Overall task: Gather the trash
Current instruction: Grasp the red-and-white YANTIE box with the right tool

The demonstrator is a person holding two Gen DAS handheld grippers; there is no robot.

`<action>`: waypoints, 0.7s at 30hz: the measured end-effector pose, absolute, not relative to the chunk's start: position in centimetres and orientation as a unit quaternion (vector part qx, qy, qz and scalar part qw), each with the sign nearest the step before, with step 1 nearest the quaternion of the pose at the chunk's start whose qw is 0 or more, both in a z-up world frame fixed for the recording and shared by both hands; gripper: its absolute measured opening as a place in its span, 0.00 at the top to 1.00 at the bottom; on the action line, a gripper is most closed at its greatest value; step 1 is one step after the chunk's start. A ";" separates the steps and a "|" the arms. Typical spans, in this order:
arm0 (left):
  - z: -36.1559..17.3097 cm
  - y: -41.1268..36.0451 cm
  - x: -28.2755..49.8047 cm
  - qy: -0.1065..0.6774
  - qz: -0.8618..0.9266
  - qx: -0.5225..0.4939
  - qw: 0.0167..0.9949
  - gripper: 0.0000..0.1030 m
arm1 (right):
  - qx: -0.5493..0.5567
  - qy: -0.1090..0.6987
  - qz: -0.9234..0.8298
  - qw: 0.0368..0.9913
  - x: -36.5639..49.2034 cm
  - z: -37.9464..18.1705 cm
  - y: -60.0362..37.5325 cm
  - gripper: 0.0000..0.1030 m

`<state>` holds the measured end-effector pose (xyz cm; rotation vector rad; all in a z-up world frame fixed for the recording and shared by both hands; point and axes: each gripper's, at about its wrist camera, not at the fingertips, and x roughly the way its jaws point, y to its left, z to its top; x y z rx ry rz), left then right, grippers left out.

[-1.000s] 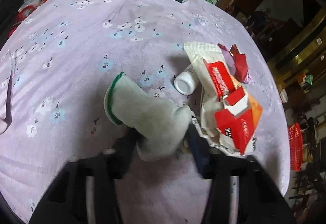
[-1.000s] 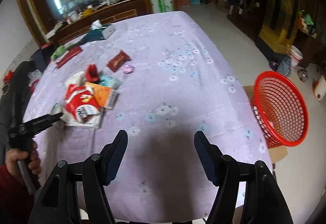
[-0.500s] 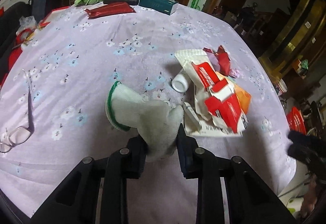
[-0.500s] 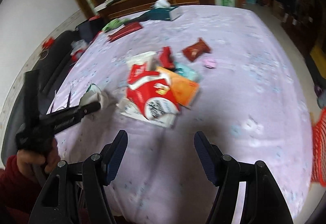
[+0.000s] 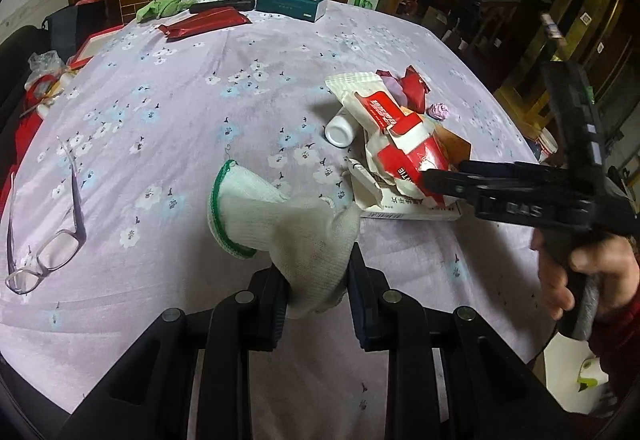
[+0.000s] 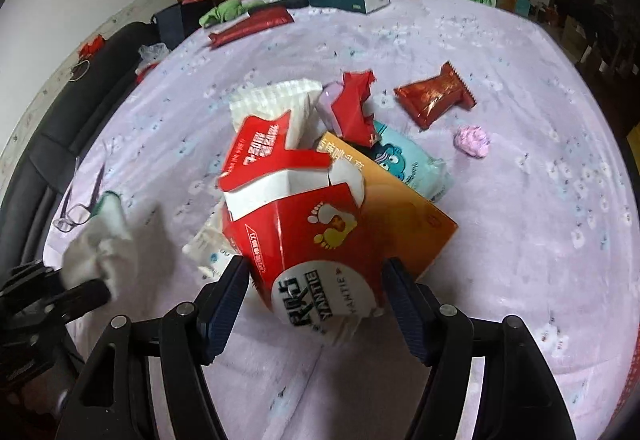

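A: A lilac tablecloth (image 5: 192,87) printed with small flowers covers the table; behind it runs a cluttered wooden sideboard beside a bamboo-painted panel.

B: Any writing?

A: The red and white carton (image 6: 304,232) reads "YANTIE" under large Chinese characters, with two footprints printed above. The left wrist view catches only "TIE" on it (image 5: 404,155). The right gripper's (image 5: 430,179) black body shows "DAS"; the rest is cut off.

B: The jaws?

A: The left gripper (image 5: 318,294) is clamped on a white knit glove (image 5: 280,228) with a green cuff, held just above the cloth. The right gripper (image 6: 316,280) stands wide, its fingers on either side of the carton; I cannot tell whether they touch it.

B: What does each view miss?

A: Only the right one shows the brown snack wrapper (image 6: 434,99) and the pale blue packet (image 6: 404,163). The white bottle (image 5: 340,129) shows only from the left. The spectacles (image 5: 52,236) are clear there, blurred in the other. A pink crumpled wad (image 6: 472,141) lies apart from the pile.
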<state>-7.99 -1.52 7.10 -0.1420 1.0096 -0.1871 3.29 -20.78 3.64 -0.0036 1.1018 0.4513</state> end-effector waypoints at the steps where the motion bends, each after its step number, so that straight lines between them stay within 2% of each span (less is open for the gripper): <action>1: 7.1 -1.5 -8.0 0.482 -0.089 -0.067 0.869 0.75 | 0.005 0.516 0.216 0.829 3.4 3.6 -20.7 0.28; 3: 7.2 -1.3 -8.0 0.481 -0.086 -0.063 0.870 0.75 | 0.005 0.516 0.212 0.830 3.5 3.6 -20.4 0.35; 4: 7.2 -1.3 -8.0 0.480 -0.086 -0.063 0.871 0.75 | 0.008 0.519 0.210 0.828 3.5 3.5 -20.3 0.42; 8: 7.3 -1.2 -7.7 0.477 -0.085 -0.062 0.873 0.75 | 0.038 0.524 0.205 0.826 3.0 3.6 -20.6 0.47; 21: 7.6 -4.3 -7.3 0.467 -0.110 -0.044 0.876 0.75 | 0.090 0.503 0.139 0.848 -3.5 6.4 -23.9 0.49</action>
